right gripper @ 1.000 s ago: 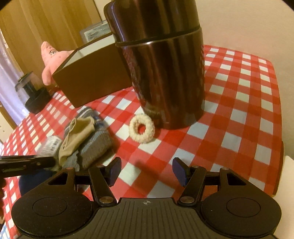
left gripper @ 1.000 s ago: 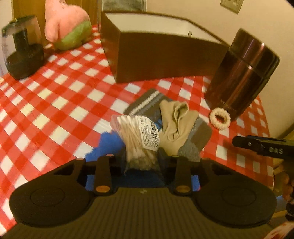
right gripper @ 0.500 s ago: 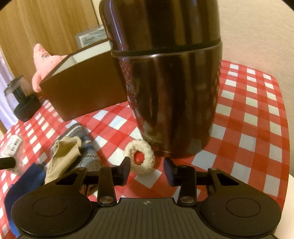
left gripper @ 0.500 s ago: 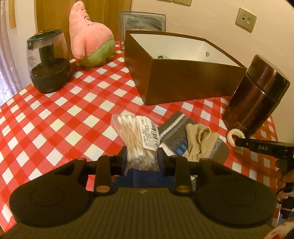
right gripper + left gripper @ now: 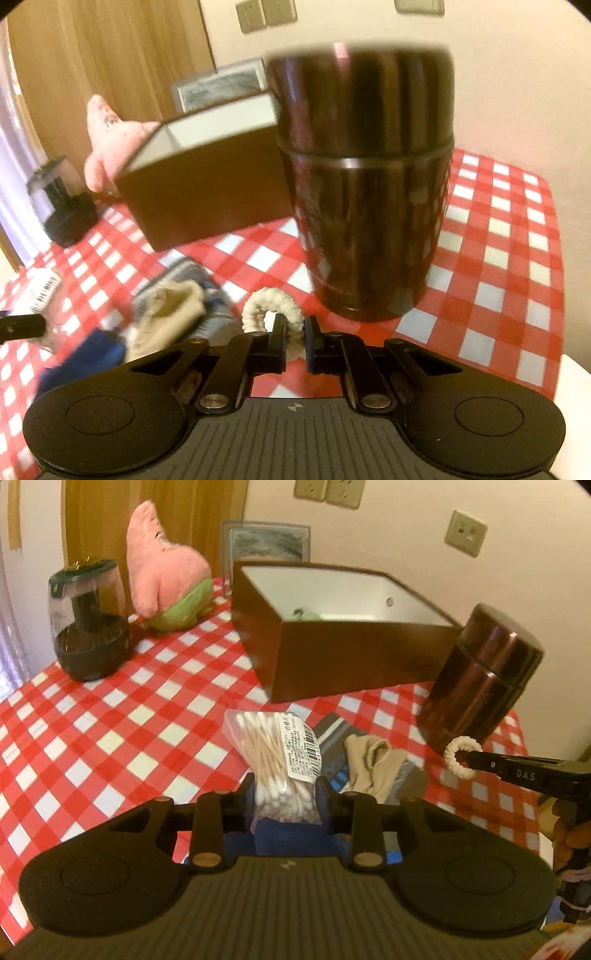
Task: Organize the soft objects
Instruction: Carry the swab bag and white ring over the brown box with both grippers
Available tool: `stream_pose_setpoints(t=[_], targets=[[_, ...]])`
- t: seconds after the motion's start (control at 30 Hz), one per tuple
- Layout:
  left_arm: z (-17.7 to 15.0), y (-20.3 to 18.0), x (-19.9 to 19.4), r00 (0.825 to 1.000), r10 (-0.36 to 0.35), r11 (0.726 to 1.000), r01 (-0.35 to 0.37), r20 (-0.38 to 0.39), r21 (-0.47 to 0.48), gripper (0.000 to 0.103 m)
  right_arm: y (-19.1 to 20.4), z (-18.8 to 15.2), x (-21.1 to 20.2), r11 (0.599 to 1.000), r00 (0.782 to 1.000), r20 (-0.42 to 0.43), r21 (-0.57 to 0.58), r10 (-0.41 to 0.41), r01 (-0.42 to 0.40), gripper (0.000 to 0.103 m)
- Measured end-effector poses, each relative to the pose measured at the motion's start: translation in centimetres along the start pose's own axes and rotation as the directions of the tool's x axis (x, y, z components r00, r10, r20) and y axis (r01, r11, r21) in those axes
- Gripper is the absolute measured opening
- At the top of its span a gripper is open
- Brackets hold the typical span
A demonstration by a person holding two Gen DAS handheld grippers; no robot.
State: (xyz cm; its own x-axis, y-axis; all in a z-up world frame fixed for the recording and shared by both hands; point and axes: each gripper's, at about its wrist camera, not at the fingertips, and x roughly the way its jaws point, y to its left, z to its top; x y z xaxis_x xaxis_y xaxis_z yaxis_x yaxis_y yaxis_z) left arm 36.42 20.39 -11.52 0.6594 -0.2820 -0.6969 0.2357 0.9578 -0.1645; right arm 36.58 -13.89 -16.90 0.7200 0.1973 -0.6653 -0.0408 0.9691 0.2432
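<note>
The left gripper (image 5: pixel 283 801) is pinching a swab bag (image 5: pixel 277 760), holding it above the tablecloth (image 5: pixel 110 731) in front of the box (image 5: pixel 354 664). The right gripper (image 5: pixel 294 341), its jaws having just been closing, is nipping a scrunchie (image 5: pixel 271 308) right of the box, just before the flask (image 5: pixel 365 184). Socks (image 5: pixel 373 768) are lying on the cloth in front of the box.

Warm-lit room corner

Cream wall (image 5: pixel 388 546) with outlets (image 5: pixel 466 532); wooden door (image 5: pixel 110 55) far left; red-checked table (image 5: pixel 110 720) near a framed picture (image 5: pixel 269 542).
</note>
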Motion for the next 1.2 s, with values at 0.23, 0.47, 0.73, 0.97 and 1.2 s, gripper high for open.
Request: stream_pose_setpoints(t=[0.23, 0.47, 0.73, 0.97, 1.2], targets=[[3.3, -0.6, -2.1, 0.997, -0.039, 0.997, 0.034, 0.064, 0.071, 0.03, 3.7, 1.7, -4.1, 1.0, 0.998, 0.065, -0.008, 0.02, -0.02, 0.009], [7.9, -1.3, -1.8, 0.991, -0.053, 0.992, 0.038, 0.121, 0.121, 0.03, 7.4, 5.2, -5.2, 0.997, 0.991, 0.125, -0.072, 0.044, -0.035, 0.009], [13.6, -2.3, 1.4, 0.987, -0.067, 0.989, 0.047, 0.143, 0.144, 0.03, 9.7, 11.3, -3.0, 0.992, 0.979, 0.199, -0.127, 0.041, -0.016, 0.009], [16.6, -2.6, 4.7, 0.989, -0.057, 0.988, 0.036, 0.136, 0.15, 0.03, 9.8, 15.3, 0.5, 0.992, 0.976, 0.216, -0.128, 0.031, -0.003, 0.009], [18.8, -2.8, 7.7, 0.991, -0.051, 0.988, 0.033, 0.121, 0.15, 0.031, 8.9, 17.4, 3.5, 0.993, 0.977, 0.214, -0.12, 0.017, 0.009, 0.009]])
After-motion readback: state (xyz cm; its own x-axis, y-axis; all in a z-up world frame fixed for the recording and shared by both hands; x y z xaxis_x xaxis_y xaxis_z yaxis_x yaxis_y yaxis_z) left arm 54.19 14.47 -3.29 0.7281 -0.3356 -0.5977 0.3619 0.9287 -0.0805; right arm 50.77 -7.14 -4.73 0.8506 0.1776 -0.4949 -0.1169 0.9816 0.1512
